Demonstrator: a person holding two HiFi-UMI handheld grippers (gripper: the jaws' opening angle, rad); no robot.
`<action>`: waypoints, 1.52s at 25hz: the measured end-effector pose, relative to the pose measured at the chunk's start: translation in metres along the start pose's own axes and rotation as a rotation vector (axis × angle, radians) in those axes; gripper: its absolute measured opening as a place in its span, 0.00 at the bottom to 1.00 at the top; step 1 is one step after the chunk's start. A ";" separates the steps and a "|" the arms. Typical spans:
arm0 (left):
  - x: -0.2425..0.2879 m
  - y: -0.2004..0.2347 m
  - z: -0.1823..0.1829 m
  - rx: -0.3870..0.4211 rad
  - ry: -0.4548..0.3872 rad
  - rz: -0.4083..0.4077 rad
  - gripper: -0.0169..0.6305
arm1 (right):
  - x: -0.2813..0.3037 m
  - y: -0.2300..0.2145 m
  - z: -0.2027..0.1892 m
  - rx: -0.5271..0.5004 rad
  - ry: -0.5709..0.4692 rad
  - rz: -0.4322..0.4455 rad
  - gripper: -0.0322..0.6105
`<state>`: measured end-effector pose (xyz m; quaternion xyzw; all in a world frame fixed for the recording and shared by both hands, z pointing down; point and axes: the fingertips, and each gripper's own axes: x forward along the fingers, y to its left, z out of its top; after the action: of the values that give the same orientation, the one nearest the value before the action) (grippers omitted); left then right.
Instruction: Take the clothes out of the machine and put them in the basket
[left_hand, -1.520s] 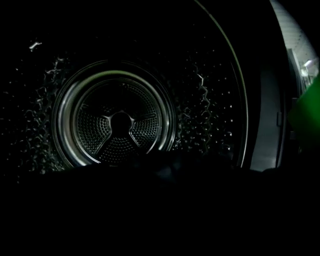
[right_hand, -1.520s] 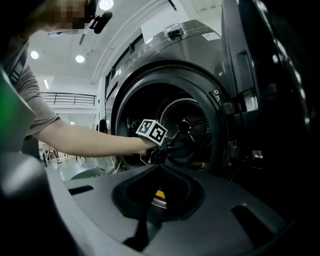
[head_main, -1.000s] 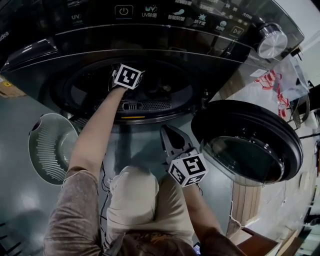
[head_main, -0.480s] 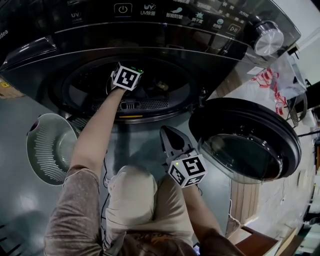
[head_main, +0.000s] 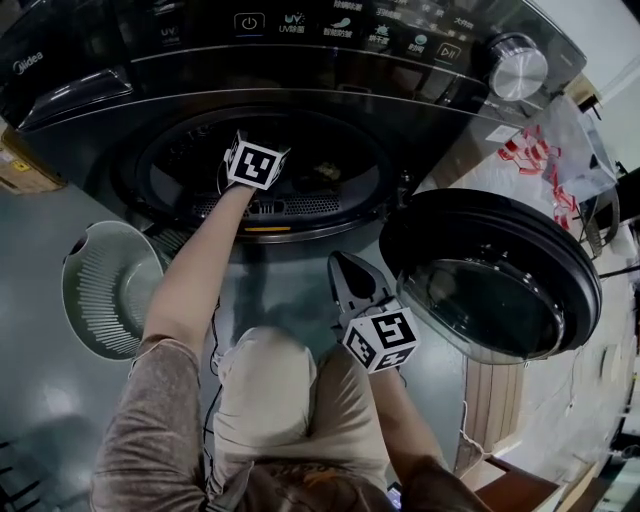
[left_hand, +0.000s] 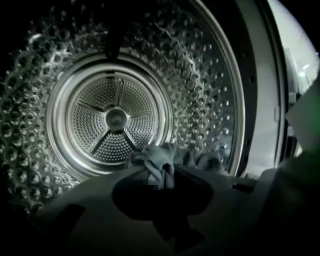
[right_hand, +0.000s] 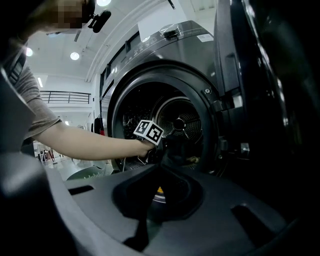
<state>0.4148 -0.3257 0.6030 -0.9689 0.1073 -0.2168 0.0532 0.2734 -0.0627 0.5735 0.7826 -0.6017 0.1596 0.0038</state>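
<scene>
Perforated steel drum (left_hand: 115, 120): L gripper (left_hand: 161, 177) fingers just closed on crumpled grey cloth (left_hand: 155, 157); R gripper (right_hand: 161, 167) fingers shut

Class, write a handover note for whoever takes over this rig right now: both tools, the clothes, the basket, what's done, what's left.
Left tool: inside the drum, jaws just closed onto a grey-blue cloth.
Right tool: shut, empty, outside below the opening.
More fabric lies on the drum floor beside that cloth.
Basket: on the floor at the person's left, nothing visible in it. Door open.
Done: cloth gripped.
Left: pull it out, drop it in the basket, repeat for the rest.
</scene>
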 end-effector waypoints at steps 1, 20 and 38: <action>-0.006 0.000 0.004 -0.008 -0.017 0.006 0.15 | -0.002 0.001 0.000 -0.001 -0.002 0.002 0.05; -0.185 -0.036 0.038 -0.109 -0.231 0.104 0.14 | -0.048 0.016 0.007 -0.041 -0.033 0.094 0.05; -0.323 -0.034 0.061 -0.173 -0.334 0.197 0.14 | -0.037 0.066 0.003 -0.096 -0.018 0.272 0.05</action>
<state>0.1622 -0.2150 0.4210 -0.9771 0.2093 -0.0368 0.0079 0.2039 -0.0463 0.5485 0.6942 -0.7091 0.1227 0.0144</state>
